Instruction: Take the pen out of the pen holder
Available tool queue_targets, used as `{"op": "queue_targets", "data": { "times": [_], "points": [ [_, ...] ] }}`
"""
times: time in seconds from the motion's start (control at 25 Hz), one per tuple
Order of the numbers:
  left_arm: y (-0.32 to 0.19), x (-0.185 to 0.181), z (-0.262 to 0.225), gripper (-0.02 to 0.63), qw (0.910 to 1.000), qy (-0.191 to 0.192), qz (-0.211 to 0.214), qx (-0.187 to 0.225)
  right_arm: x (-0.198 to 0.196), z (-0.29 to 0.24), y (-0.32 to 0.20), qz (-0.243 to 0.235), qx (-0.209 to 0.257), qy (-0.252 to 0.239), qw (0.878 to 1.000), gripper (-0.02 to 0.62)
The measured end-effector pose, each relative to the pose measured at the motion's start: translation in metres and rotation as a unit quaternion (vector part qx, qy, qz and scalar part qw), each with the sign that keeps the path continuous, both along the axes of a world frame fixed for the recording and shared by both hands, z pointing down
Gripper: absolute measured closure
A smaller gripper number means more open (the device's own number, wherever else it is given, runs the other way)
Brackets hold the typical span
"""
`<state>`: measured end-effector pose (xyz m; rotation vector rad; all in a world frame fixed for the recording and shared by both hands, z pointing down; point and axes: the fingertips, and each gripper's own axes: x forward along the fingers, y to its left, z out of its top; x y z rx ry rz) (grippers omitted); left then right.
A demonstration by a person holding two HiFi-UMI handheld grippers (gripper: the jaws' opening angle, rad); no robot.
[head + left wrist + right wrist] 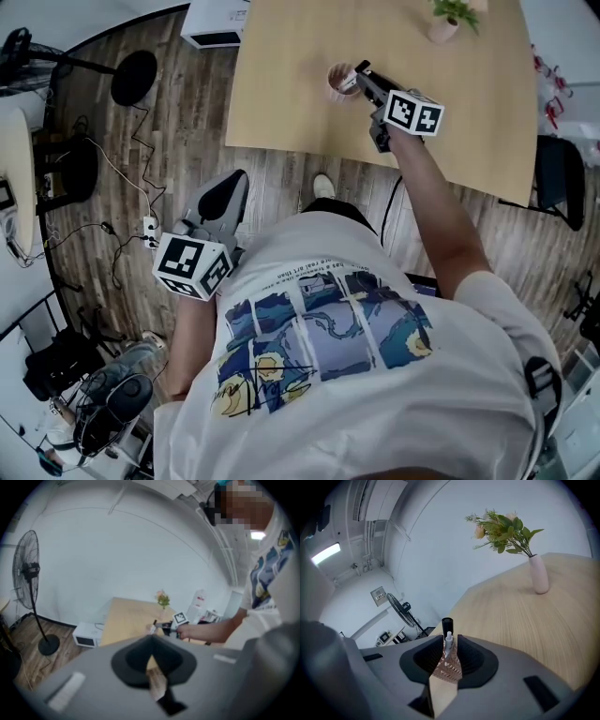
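A pinkish patterned pen holder (339,80) stands on the light wooden table (281,103). My right gripper (354,81) reaches out to it on an outstretched arm. In the right gripper view the holder (446,668) shows through the gap between the jaws. A white pen (449,643) stands up between the tips of the right gripper (450,638), which is open, its pads just clear of the pen. A black pen (447,622) rises behind it. My left gripper (238,181) hangs low by my body over the floor; in its own view the left gripper (150,655) is shut and holds nothing.
A pale vase of flowers (446,22) stands further back on the table. A white box-shaped appliance (214,21) sits on the floor past the table's left corner. A standing fan (28,573), cables (131,187) and a dark chair (558,178) surround the table.
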<state>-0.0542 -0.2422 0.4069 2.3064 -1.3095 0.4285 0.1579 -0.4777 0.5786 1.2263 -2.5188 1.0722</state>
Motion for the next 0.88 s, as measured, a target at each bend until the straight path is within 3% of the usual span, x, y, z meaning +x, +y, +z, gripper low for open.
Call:
{"op": "queue_targets", "data": {
  "times": [0.12, 0.88],
  "points": [
    [-0.002, -0.001, 0.001, 0.598, 1.0000, 0.000, -0.002, -0.001, -0.002, -0.002, 0.000, 0.000, 0.006, 0.007, 1.000, 0.538],
    [0.009, -0.016, 0.003, 0.598, 0.9998, 0.018, 0.008, 0.000, 0.011, -0.026, 0.006, 0.023, 0.048, 0.041, 0.998, 0.558]
  ]
}}
